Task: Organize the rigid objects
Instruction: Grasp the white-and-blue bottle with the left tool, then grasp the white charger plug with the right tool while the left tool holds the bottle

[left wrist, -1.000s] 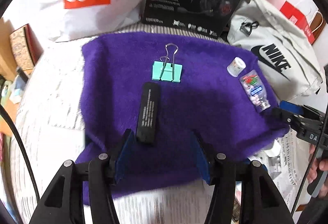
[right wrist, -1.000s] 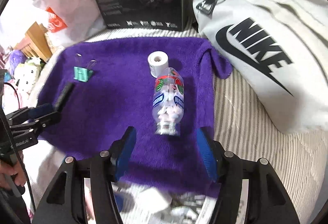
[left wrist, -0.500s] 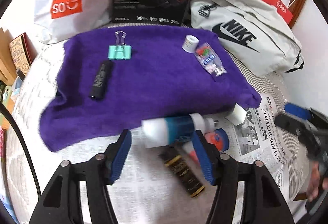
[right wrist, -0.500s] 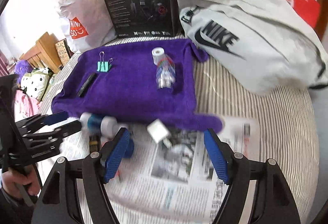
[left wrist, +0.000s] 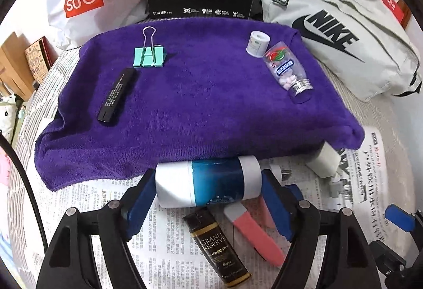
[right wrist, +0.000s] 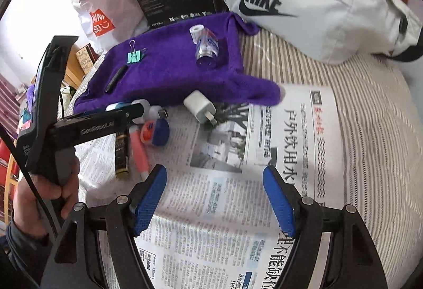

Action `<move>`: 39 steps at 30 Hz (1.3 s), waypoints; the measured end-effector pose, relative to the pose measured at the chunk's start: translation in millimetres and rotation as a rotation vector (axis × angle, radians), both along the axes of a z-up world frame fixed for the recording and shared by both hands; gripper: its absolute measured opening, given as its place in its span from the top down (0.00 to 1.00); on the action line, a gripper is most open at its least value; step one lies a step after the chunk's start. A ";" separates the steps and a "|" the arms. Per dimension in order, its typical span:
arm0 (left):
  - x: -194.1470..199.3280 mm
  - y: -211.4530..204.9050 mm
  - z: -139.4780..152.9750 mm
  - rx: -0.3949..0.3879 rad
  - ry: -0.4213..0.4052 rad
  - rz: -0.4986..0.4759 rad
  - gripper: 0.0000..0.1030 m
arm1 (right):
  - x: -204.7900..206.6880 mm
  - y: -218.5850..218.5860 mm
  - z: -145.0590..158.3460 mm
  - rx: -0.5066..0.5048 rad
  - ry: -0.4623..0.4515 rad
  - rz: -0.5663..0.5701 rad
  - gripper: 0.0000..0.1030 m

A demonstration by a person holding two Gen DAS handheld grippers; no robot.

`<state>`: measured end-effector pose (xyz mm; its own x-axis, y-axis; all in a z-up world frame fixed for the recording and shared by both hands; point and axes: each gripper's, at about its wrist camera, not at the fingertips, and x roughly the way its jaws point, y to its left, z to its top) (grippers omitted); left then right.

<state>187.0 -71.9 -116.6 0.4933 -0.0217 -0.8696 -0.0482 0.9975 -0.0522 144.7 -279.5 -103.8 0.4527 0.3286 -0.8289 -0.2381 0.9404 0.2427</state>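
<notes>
The left gripper [left wrist: 207, 193] has its fingers apart around the blue-and-white bottle [left wrist: 206, 184] lying on the newspaper [left wrist: 370, 183] beside the purple towel [left wrist: 198, 104], seemingly about to clamp it, while the right gripper [right wrist: 214, 199] hovers apart, empty.

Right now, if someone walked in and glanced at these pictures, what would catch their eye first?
Probably the purple towel spread across the middle, with a green binder clip, a black tube and a small clear bottle lying on it. Next, the blue and white bottle lying crosswise on the newspaper between the open fingers of the left gripper. Behind, the white Nike bag stands out on the right.
</notes>
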 end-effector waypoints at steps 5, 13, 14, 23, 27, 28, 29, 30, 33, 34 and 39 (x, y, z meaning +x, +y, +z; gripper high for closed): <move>-3.8 10.2 -0.8 0.022 -0.005 0.043 0.24 | -2.4 -5.9 -6.8 0.015 0.013 -0.005 0.27; 4.8 6.7 -10.6 0.072 -0.009 0.039 0.27 | 19.6 2.2 -10.8 0.003 0.004 0.002 0.27; 3.9 7.4 -10.9 0.069 -0.013 0.032 0.27 | 24.7 5.4 -11.1 -0.007 -0.003 0.008 0.27; -17.5 39.4 -10.3 0.000 0.001 0.008 0.27 | 66.2 38.6 -23.0 -0.089 -0.044 0.095 0.38; -25.3 54.0 -11.5 -0.025 0.009 0.007 0.27 | 77.0 51.2 -29.0 -0.124 -0.054 0.131 0.42; -27.1 57.3 -11.8 -0.034 0.008 0.006 0.27 | 78.8 54.2 -30.2 -0.132 -0.057 0.140 0.48; -28.1 58.4 -12.3 -0.037 0.007 0.003 0.27 | 80.9 57.4 -31.7 -0.141 -0.058 0.148 0.51; -28.3 59.6 -12.6 -0.039 0.007 0.000 0.27 | 83.2 60.6 -33.8 -0.147 -0.055 0.157 0.53; -29.8 63.3 -12.8 -0.053 0.007 -0.004 0.27 | 83.8 67.7 -35.1 -0.171 -0.082 0.173 0.65; -30.8 64.7 -12.8 -0.059 0.008 -0.003 0.27 | 82.6 68.5 -34.9 -0.171 -0.081 0.177 0.65; -38.7 74.1 -13.3 -0.066 0.000 0.003 0.27 | 65.3 62.1 -30.9 -0.159 -0.013 0.162 0.65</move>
<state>148.3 2.2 -130.0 0.4938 -0.0773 -0.8661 -0.0515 0.9917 -0.1179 210.0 -217.4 -134.7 0.4154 0.2637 -0.8706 -0.3910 0.9159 0.0908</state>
